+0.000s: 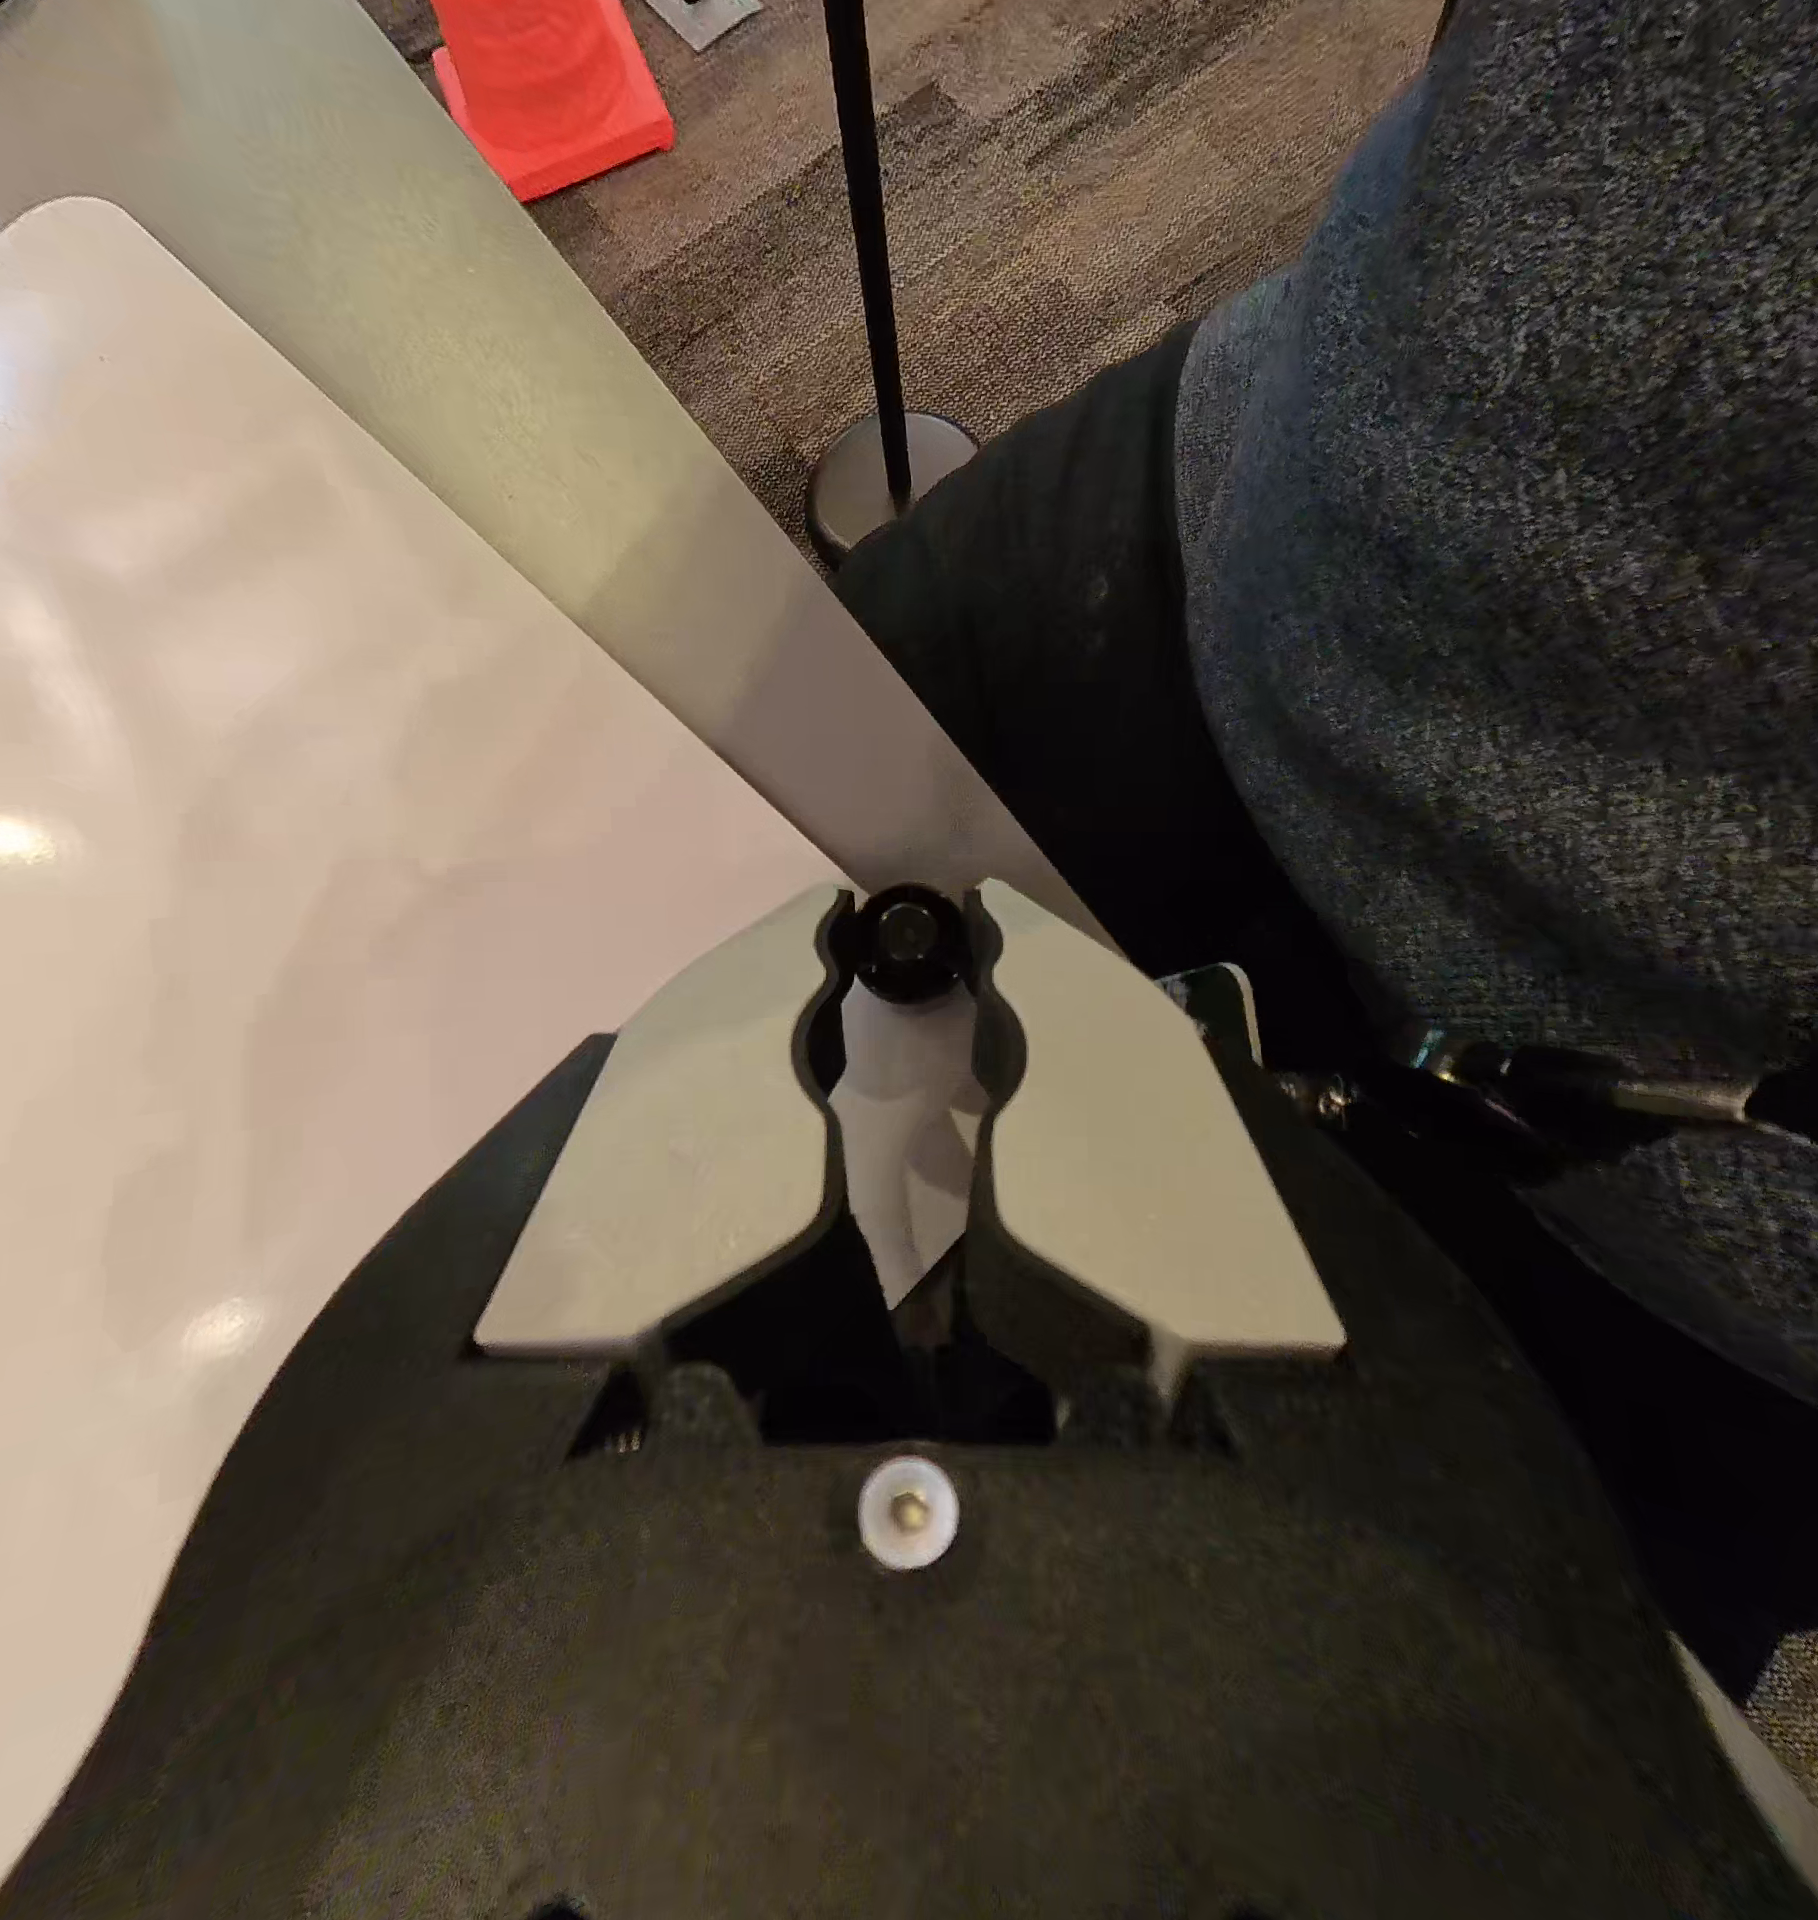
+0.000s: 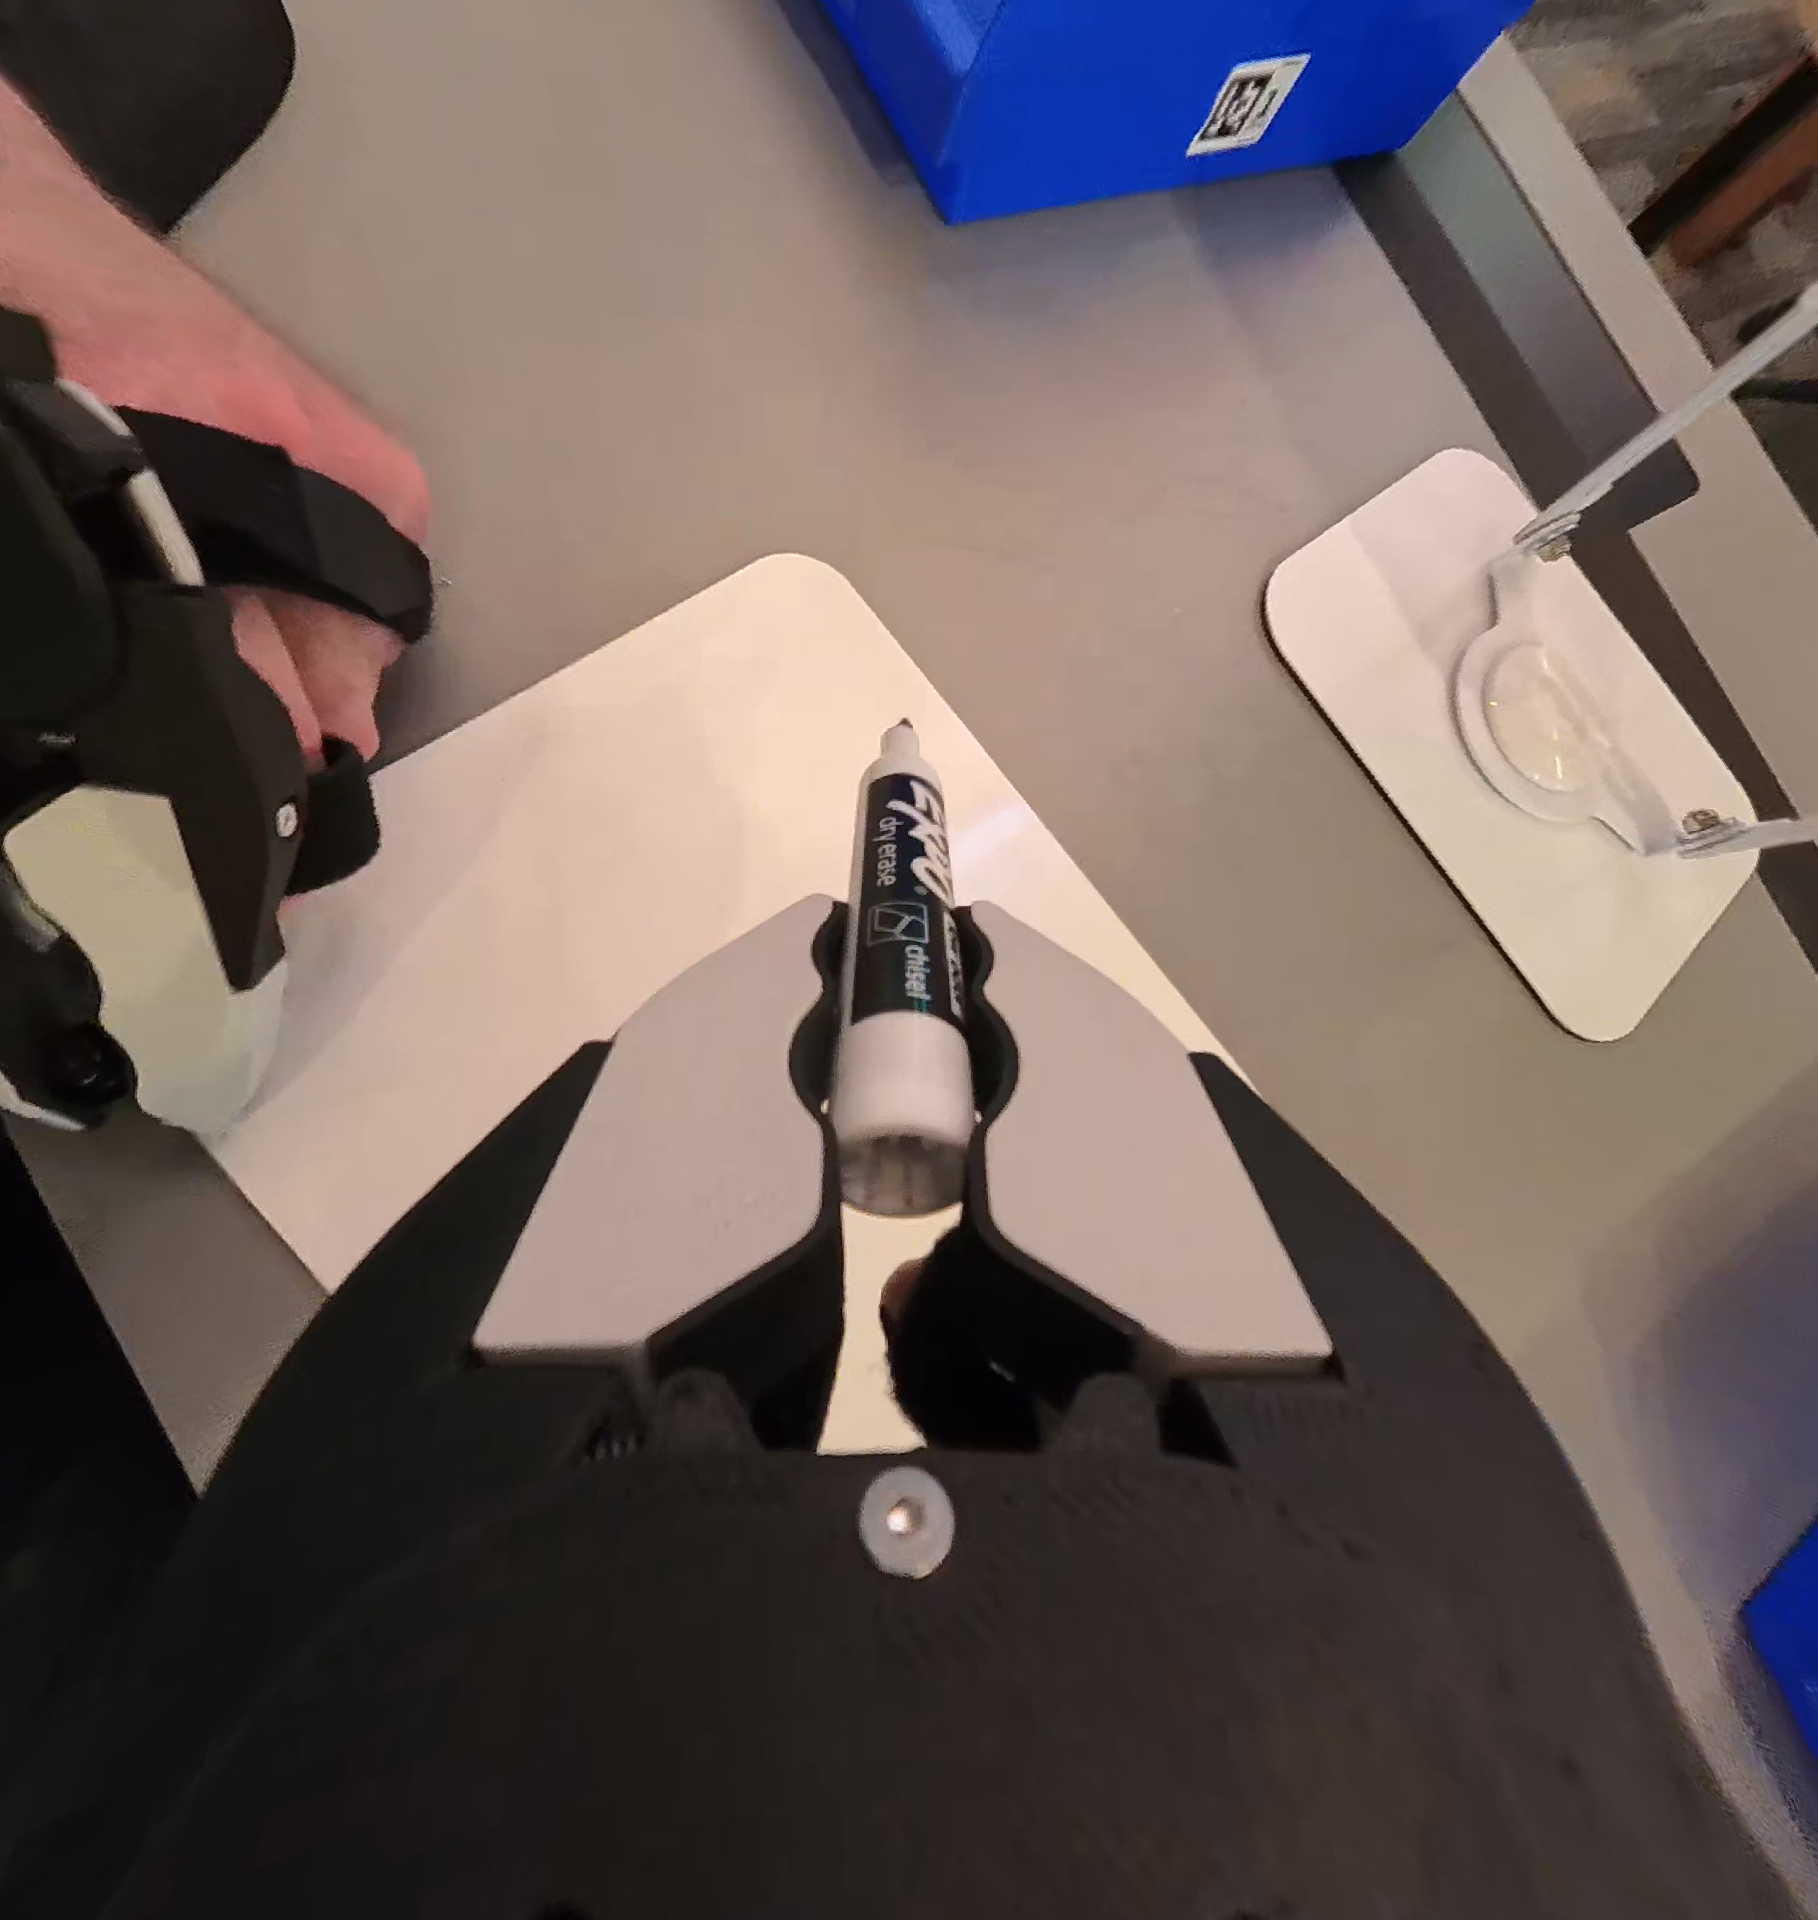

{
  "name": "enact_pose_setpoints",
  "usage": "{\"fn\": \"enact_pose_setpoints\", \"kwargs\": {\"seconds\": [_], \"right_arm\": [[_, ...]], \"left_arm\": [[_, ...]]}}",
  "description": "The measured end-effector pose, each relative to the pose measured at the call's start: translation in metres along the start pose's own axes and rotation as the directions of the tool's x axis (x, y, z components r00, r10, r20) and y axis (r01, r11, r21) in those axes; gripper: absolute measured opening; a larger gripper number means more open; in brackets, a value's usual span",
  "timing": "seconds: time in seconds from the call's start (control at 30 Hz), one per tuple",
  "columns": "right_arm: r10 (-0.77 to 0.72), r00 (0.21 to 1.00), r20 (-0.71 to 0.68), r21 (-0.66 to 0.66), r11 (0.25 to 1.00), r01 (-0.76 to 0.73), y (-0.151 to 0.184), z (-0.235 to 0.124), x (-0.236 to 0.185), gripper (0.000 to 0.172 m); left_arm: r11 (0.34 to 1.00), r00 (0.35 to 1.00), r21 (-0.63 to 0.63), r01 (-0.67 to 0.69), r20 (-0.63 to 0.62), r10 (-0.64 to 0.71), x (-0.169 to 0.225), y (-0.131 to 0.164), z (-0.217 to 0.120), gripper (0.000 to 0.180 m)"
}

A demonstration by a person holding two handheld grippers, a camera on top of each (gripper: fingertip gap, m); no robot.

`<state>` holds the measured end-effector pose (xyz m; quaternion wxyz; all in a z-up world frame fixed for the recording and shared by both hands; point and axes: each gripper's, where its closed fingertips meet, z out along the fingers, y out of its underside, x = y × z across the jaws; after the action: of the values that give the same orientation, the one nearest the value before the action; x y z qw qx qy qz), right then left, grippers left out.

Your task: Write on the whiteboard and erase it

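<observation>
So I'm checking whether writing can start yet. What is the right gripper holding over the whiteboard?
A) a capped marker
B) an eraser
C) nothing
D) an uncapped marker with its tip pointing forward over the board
D: the right gripper is closed on the marker, whose bare dark tip points ahead over the whiteboard, with no cap on that end.

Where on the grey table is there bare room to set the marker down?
Free: grey table between the blue box, the white whiteboard and the hand; also the strip between whiteboard and small white board with clear stand. Crowded: the whiteboard's left corner, under the left claw.
</observation>
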<state>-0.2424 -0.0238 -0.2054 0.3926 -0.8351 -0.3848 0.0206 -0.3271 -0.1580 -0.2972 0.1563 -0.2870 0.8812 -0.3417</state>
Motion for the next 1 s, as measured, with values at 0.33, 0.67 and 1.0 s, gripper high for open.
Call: {"fn": "enact_pose_setpoints", "kwargs": {"seconds": [0.33,0.67,1.0], "right_arm": [[-0.124,0.983,0.133,-0.174,0.974,0.147,-0.005,0.033,-0.011,0.02],[-0.19,0.956,0.223,-0.322,0.911,0.256,-0.01,0.053,-0.013,0.02],[-0.209,0.949,0.238,-0.376,0.881,0.288,-0.011,0.064,-0.007,0.02]], "left_arm": [[1.0,1.0,0.0,-0.006,0.001,0.006,0.0,-0.003,0.003,0.02],[1.0,1.0,-0.002,-0.011,0.006,0.011,-0.003,-0.004,0.004,0.02],[1.0,1.0,-0.007,-0.013,0.01,0.013,-0.004,-0.004,0.005,0.021]]}}
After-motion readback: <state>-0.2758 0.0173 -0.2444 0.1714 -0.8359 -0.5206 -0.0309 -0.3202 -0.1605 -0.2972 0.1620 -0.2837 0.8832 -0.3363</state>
